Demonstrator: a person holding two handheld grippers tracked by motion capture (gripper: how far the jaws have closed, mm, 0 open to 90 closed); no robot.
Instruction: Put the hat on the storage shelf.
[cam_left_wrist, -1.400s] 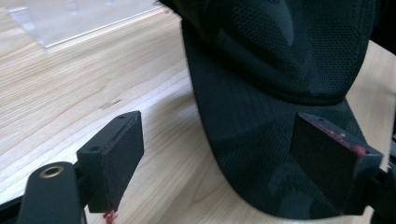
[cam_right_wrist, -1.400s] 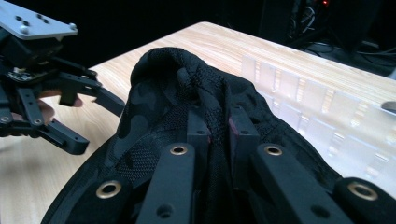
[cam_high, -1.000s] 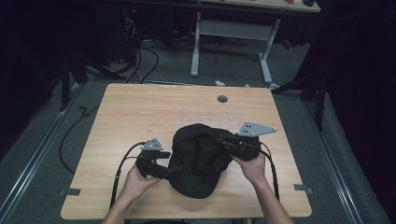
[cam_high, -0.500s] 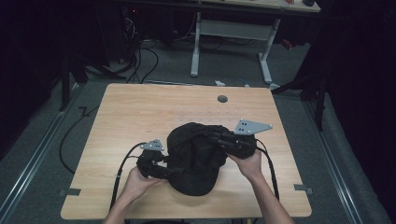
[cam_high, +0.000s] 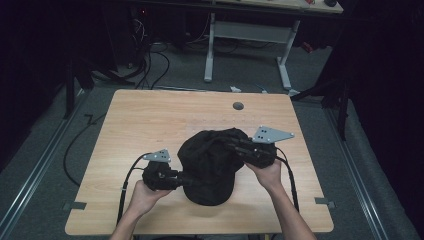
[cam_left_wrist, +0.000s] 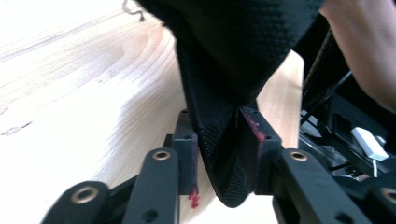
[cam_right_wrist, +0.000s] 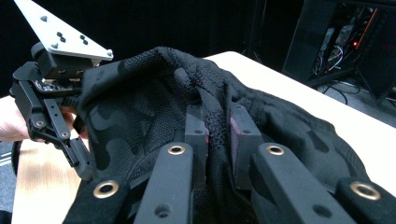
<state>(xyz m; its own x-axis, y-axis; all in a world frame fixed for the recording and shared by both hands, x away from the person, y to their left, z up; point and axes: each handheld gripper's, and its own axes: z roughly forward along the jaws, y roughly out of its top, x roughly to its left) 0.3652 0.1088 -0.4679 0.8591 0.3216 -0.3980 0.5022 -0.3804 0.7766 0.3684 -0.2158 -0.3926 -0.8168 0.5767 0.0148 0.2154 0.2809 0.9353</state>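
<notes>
Fabric is pinched on both sides: the left gripper (cam_high: 186, 179), nearest the table's (cam_high: 150, 120) front edge, has just been closing and its jaws now clamp a fold of the black mesh garment (cam_high: 210, 165), as the left gripper view shows with the cloth (cam_left_wrist: 224, 154) squeezed between the pads. Farther in, toward the right edge, the right gripper (cam_high: 235, 146) is clamped on a gathered ridge of the same cloth (cam_right_wrist: 217, 126). The garment lies bunched on the front half of the table, between the two hands. Judging from this, the thin left-hand fold could slip free if the hands pull apart sharply, and the loose mesh could snag on a jaw. No container stands on the table; a small grey disc (cam_high: 238, 105) sits near the far edge.
</notes>
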